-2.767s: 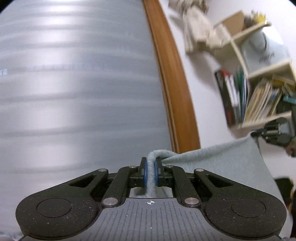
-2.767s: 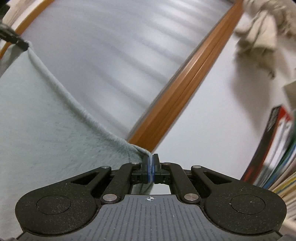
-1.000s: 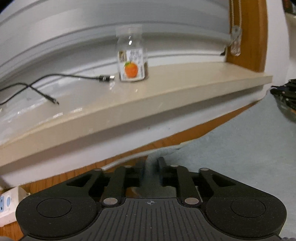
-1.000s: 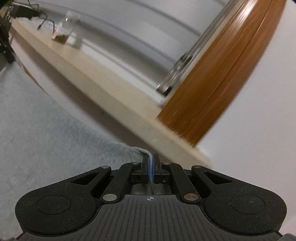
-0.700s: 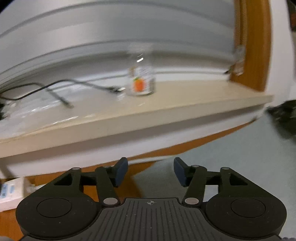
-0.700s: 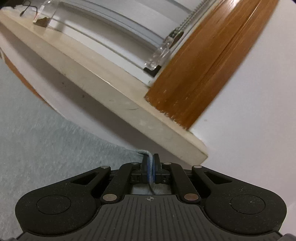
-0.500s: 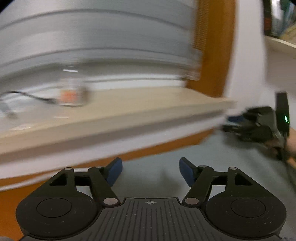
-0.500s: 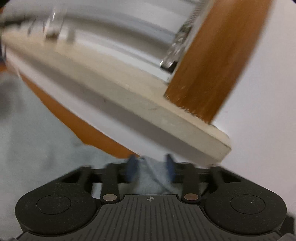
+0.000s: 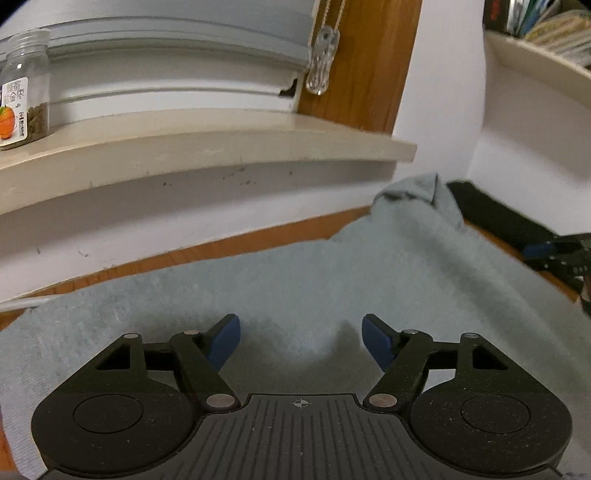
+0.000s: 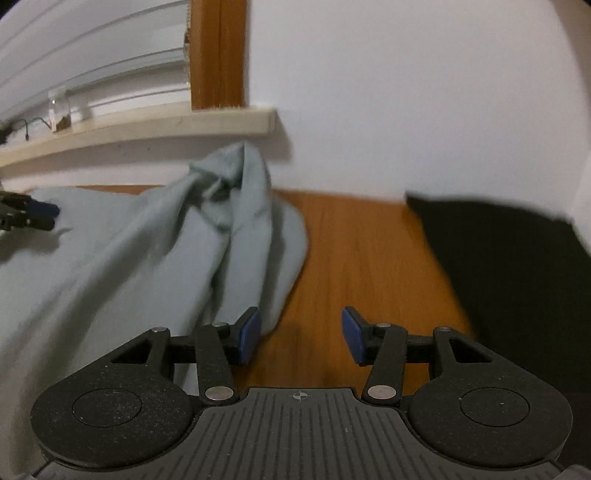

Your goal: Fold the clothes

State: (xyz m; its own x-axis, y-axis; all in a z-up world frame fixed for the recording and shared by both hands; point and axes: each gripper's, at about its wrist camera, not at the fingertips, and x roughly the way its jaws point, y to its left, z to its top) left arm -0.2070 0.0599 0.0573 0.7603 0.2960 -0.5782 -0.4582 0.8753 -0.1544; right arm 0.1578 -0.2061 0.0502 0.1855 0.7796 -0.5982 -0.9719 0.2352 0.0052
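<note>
A pale grey-blue garment lies spread on the wooden table, with one corner bunched up in a peak near the wall. My left gripper is open just above the cloth, its pads apart and gripping nothing. My right gripper hovers over bare wood beside the garment's right edge. Its jaws are opening and nothing is between them. Each gripper shows at the edge of the other's view: the right gripper and the left gripper.
A beige window sill runs along the wall behind the table and carries a clear jar with an orange label. A blind-cord pull hangs by the wooden window frame. A black cloth lies at the right. A bookshelf is up right.
Both grippers were shut on the garment's corners and have let go and opened. The cloth has dropped onto the table. The right gripper has swung right, off the cloth.
</note>
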